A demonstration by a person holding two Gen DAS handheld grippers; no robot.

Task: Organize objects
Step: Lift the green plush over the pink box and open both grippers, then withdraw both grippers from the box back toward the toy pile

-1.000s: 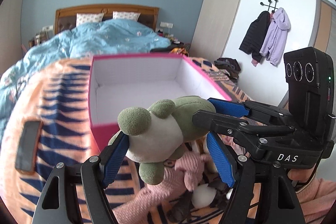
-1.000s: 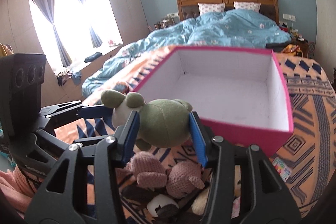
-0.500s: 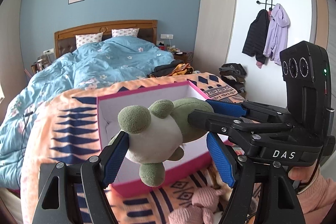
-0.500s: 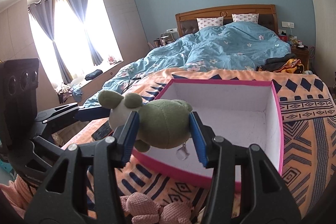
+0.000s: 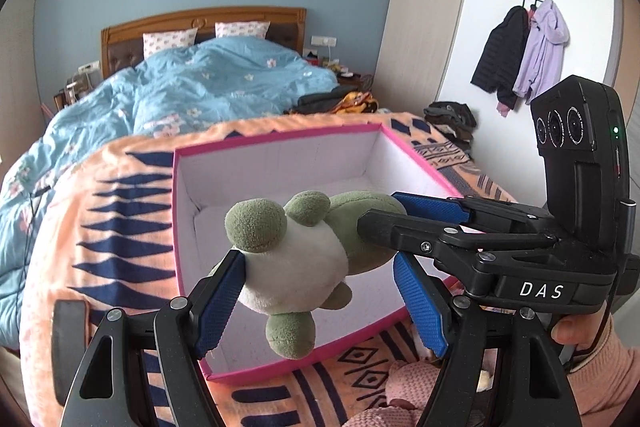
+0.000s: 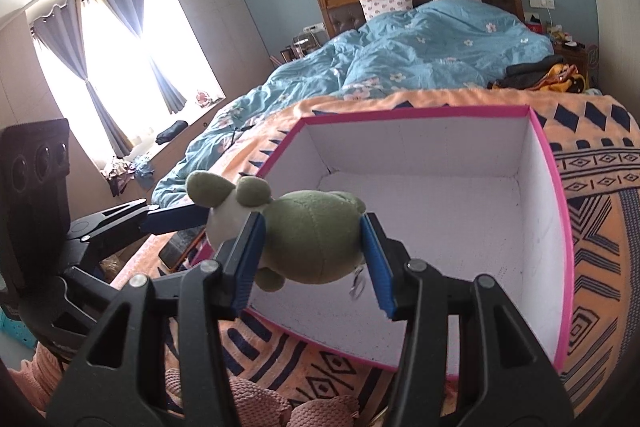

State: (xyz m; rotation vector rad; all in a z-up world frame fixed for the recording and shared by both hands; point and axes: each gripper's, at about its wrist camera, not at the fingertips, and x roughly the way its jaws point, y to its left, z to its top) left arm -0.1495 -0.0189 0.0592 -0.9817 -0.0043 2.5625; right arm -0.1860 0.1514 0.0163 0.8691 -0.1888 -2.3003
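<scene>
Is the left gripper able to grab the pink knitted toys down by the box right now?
Probably not yet: the left gripper has the green plush toy between its fingers, so the pink knitted toys must wait.

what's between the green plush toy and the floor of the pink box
Nothing: in the right wrist view the green plush toy hangs above the pink box, whose white floor is bare.

So the green plush frog (image 5: 296,259) hangs over the open pink box (image 5: 280,143), pinched by the right gripper (image 5: 374,219) coming in from 3 o'clock. Left gripper (image 5: 320,311) sits wide around its belly, only one pad touching.
</scene>
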